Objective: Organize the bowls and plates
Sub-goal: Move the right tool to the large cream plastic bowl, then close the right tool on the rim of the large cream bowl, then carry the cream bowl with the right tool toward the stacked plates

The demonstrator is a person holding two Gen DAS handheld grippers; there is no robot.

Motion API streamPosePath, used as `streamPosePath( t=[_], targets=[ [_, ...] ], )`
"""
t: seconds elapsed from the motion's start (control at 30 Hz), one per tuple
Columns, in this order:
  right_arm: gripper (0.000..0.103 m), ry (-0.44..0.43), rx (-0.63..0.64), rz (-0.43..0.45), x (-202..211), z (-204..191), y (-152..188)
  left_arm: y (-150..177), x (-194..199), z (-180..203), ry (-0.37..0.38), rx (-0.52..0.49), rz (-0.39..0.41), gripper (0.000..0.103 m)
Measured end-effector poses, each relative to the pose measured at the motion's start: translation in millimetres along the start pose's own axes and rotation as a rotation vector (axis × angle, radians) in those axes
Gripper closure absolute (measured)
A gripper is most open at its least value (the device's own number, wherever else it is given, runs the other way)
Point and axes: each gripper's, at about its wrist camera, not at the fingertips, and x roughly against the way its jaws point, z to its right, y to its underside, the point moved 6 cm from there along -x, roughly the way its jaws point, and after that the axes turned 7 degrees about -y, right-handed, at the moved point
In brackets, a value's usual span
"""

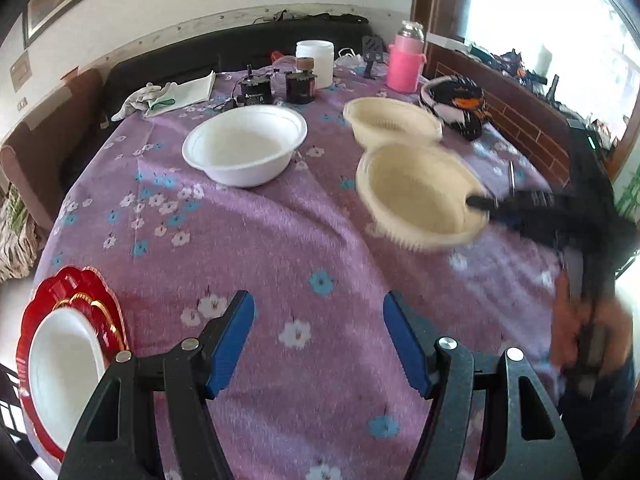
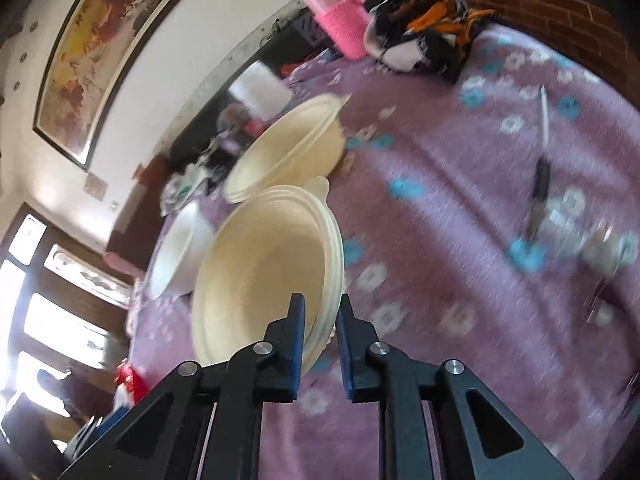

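Purple flowered cloth over the table (image 1: 280, 240), wide bare stretch in the middle and toward the near edge. Left gripper (image 1: 319, 344) hovering over that bare cloth, blue pads apart, nothing between them. Right gripper (image 2: 321, 344) clamped on the rim of a cream bowl (image 2: 264, 272), one pad inside the rim, one outside, bowl tipped up on edge in the right wrist view; same bowl in the left wrist view blurred, lifted or tilted above the cloth at right. Second cream bowl (image 1: 390, 120) just behind it, nearly touching. White bowl (image 1: 244, 144) left of both, apart from them, with clear cloth all round. Red scalloped plate (image 1: 76, 292) at the near left edge of the table, partly over the rim, a white bowl-like dish (image 1: 64, 364) sitting on it. Far edge crowded: pink bottle (image 1: 404, 64), white jar (image 1: 316, 60), two dark small devices (image 1: 256, 92), folded white cloth (image 1: 176, 94), dark knitted bundle (image 1: 456, 104). Pen-like stick (image 2: 542, 152) lying alone on the right side of the cloth.
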Motion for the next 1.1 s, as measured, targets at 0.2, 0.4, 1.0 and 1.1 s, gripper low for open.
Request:
streamPosePath(
  t=[0.2,0.4,1.0,1.1],
  targets=[
    [0.074,0.013,0.098,-0.038,10.3,-16.9,11.5,-25.3,-17.7,9.1,0.047,0.037,-0.017,0.037],
    [0.065,0.044,0.172,0.042,22.1,-14.9,-12.9,-35.7,-47.6,16.8,0.080,0.100,-0.044,0.039],
    [0.088,-0.052,0.201,-0.009,-13.0,-8.7,-9.2,-45.6,-81.1,44.0,-0.031,-0.020,0.070,0.087],
    [0.088,-0.062,0.215,-0.019,-13.1,-11.3,-7.3,-46.0,-78.6,40.4,-0.031,-0.013,0.071,0.087]
  ],
)
